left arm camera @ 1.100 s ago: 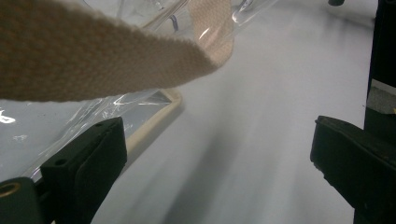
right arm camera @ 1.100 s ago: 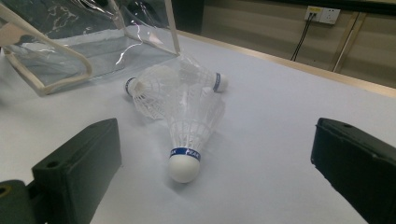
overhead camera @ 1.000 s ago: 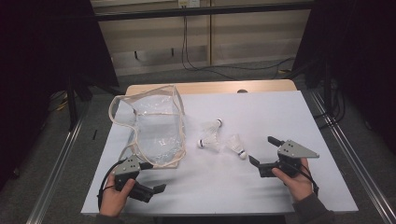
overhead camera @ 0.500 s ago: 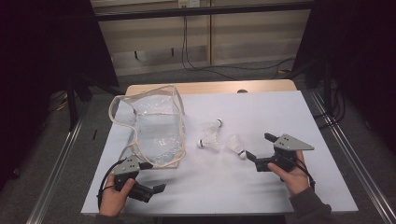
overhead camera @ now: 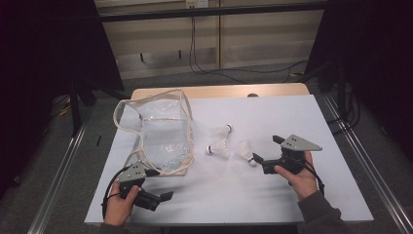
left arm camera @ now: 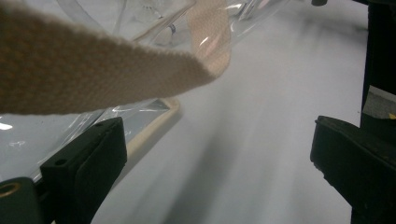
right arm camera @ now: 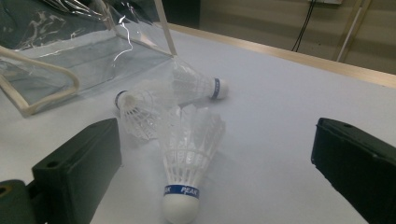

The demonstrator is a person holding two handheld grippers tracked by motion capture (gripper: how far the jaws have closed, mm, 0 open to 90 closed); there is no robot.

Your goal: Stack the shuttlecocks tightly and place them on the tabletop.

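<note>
A clear plastic bag [overhead camera: 156, 131] with beige trim lies open on the left of the white table [overhead camera: 292, 112]. Three white shuttlecocks lie to its right: the far one [overhead camera: 223, 131], the middle one [overhead camera: 216, 148] and the near one [overhead camera: 245, 152]. My right gripper [overhead camera: 265, 147] is open just right of the near shuttlecock [right arm camera: 189, 154], which lies between its jaws with the cork toward me and touches neither. The other two [right arm camera: 137, 112] [right arm camera: 196, 84] lie behind it. My left gripper [overhead camera: 161, 183] is open at the bag's near corner. The bag's beige strap [left arm camera: 93, 70] hangs close across the left gripper view.
The bag's edge [left arm camera: 154, 121] runs beside the left jaw. Bare white table lies in front of the shuttlecocks and to the right. A wooden board edge [overhead camera: 219, 91] shows at the table's far side. Metal rails [overhead camera: 360, 146] flank the table.
My right gripper has moved left and a little forward, up to the near shuttlecock. The left gripper and the bag have stayed put.
</note>
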